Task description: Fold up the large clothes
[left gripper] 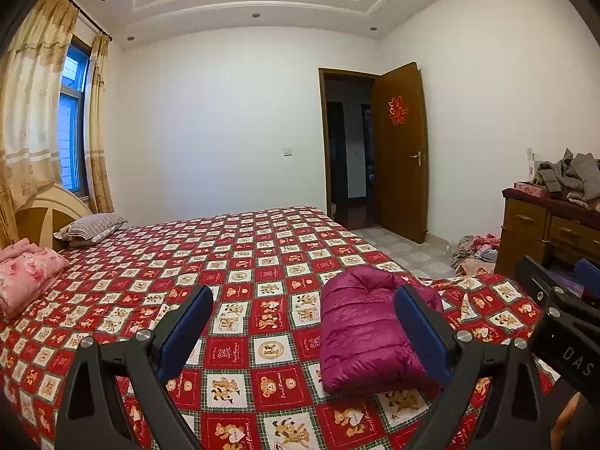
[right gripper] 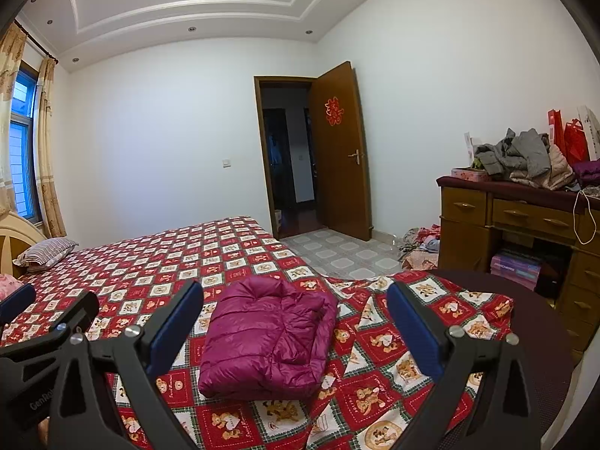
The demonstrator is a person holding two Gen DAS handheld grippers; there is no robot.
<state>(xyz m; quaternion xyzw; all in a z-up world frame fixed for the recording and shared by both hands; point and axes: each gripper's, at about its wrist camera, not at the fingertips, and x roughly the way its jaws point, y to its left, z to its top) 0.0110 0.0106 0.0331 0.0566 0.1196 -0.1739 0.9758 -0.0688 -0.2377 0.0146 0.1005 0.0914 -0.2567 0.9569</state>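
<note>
A magenta puffer jacket (left gripper: 360,330) lies folded into a compact bundle on the red patterned bedspread (left gripper: 232,262), near the bed's near right corner; it also shows in the right wrist view (right gripper: 266,341). My left gripper (left gripper: 303,307) is open and empty, held above the bed just left of the jacket. My right gripper (right gripper: 296,303) is open and empty, held above the bed with the jacket between and beyond its fingers. The right gripper shows at the right edge of the left wrist view (left gripper: 555,292), and the left gripper at the left edge of the right wrist view (right gripper: 52,311).
A striped pillow (left gripper: 92,227) and a pink folded quilt (left gripper: 26,277) lie at the headboard. A wooden dresser (right gripper: 525,225) piled with clothes (right gripper: 525,157) stands right. Clothes lie on the floor (right gripper: 420,247) near the open door (right gripper: 337,150). A dark round chair back (right gripper: 540,322) sits by the bed corner.
</note>
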